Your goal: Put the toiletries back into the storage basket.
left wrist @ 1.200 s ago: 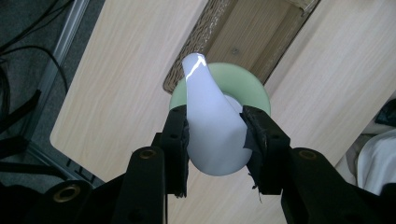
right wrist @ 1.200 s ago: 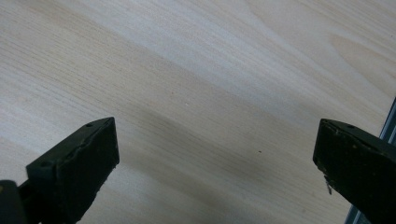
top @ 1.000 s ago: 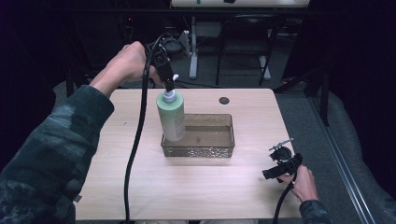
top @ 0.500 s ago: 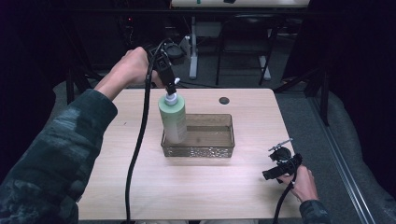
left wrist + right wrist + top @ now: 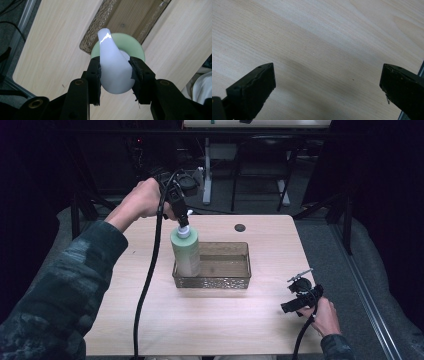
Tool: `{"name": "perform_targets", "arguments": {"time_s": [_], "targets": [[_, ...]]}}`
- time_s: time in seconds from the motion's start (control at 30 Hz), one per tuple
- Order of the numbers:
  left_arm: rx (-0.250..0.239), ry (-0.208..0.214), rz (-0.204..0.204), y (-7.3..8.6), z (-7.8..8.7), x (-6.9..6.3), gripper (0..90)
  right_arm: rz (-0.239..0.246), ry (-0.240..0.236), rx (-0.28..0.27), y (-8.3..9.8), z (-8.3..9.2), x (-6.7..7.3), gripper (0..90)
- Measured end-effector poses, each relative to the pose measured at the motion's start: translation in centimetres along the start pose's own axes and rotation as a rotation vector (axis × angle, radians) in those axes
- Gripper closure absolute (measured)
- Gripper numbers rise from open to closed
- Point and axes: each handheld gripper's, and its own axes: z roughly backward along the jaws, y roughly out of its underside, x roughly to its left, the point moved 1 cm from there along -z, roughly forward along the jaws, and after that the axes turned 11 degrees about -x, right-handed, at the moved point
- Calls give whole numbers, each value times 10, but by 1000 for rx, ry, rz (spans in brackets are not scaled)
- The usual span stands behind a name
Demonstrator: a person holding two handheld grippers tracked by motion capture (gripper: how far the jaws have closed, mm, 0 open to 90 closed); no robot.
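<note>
left tool (image 5: 115, 72) pinching white pump of green bottle (image 5: 185, 252), seemingly inside tray (image 5: 235, 281) | right tool (image 5: 327, 87) spread over worktop (image 5: 150, 320)

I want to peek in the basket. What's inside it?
A green bottle stands in the left end of the basket, with the left tool clamped on its white pump top. The rest looks bare. The spot under the bottle is covered.

Upright green pump bottle (image 5: 185, 253) in tray (image 5: 235, 281)
</note>
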Motion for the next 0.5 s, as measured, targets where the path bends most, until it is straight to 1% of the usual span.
{"name": "perform_targets", "arguments": {"time_s": [0.03, 0.07, 0.2, 0.27, 0.43, 0.5], "targets": [[-6, -1, 2, 1, -2, 0, 631, 2, -2, -1, 0, 0, 0, 0], [5, 2, -4, 1, -3, 0, 630, 2, -1, -1, 0, 0, 0, 0], [3, 10, 2, 4, -8, 0, 631, 2, -1, -1, 0, 0, 0, 0], [15, 12, 0, 5, -11, 1, 631, 1, 0, 1, 0, 0, 0, 0], [21, 19, 1, 9, -17, 1, 631, 2, 3, 2, 0, 0, 0, 0], [27, 22, 4, 10, -19, 1, 631, 1, -2, 0, 0, 0, 1, 0]]}}
